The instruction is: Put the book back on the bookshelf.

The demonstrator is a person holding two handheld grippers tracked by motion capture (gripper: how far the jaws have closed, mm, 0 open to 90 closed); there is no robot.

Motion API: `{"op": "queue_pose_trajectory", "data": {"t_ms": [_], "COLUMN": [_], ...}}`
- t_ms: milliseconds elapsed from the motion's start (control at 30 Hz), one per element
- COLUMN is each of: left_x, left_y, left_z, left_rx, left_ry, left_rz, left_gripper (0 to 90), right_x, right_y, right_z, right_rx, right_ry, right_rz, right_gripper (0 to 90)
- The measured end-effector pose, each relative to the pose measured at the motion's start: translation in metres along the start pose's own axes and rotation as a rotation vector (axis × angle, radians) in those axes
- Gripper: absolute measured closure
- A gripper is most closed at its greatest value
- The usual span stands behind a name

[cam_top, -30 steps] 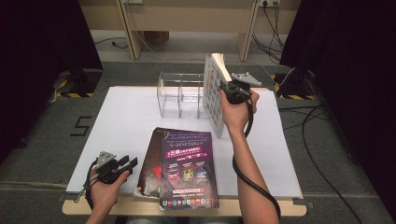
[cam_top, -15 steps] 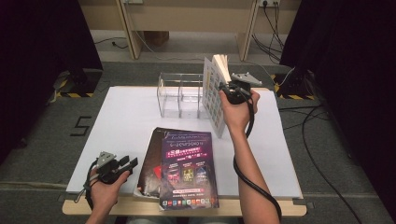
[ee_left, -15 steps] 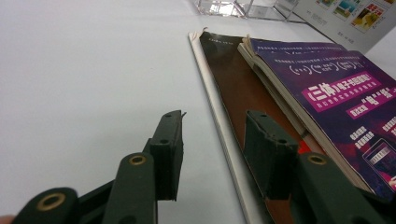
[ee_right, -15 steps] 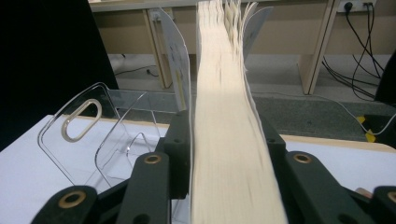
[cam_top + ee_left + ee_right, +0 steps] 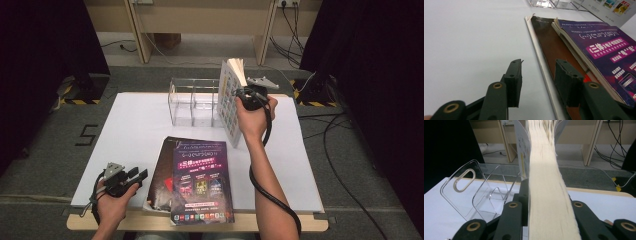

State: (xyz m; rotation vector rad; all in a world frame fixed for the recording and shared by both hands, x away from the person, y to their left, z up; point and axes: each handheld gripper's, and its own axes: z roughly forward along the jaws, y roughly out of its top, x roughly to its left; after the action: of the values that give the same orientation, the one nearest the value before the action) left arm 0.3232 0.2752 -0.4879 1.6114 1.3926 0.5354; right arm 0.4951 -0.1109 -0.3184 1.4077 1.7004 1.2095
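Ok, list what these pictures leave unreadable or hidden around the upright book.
- Upright book: its cover pictures are too small in the high view; in the right gripper view only page edges face the camera.
- Clear rack: its right end is hidden behind the book.
- Dark magazine: largely covered by the purple magazine.

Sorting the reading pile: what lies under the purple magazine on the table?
Under the purple magazine lies a dark brown-covered magazine, its left part and spine sticking out. The rest of its cover is hidden, and anything beneath the pair cannot be seen.
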Motion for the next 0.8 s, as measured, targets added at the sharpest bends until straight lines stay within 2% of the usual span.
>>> {"op": "queue_pose_trajectory", "data": {"t_ms": [367, 800], "left_x": [0.002, 0.002], "left_y": [0.000, 0.000], "left_z": [0.000, 0.000], "left_rx": [0.001, 0.000], "left_ry": [0.002, 0.002], "left_rz": [0.000, -0.003], "left_gripper": [56.7, 56.7], "right_x": [0.004, 0.009], "right_y": [0.005, 0.021], "right_z": [0.004, 0.011], "right_rx": [-0.019, -0.064], "right_ry": [0.005, 0.004], "right_rz": [-0.003, 0.010], "right_gripper": [74.7, 74.7]}}
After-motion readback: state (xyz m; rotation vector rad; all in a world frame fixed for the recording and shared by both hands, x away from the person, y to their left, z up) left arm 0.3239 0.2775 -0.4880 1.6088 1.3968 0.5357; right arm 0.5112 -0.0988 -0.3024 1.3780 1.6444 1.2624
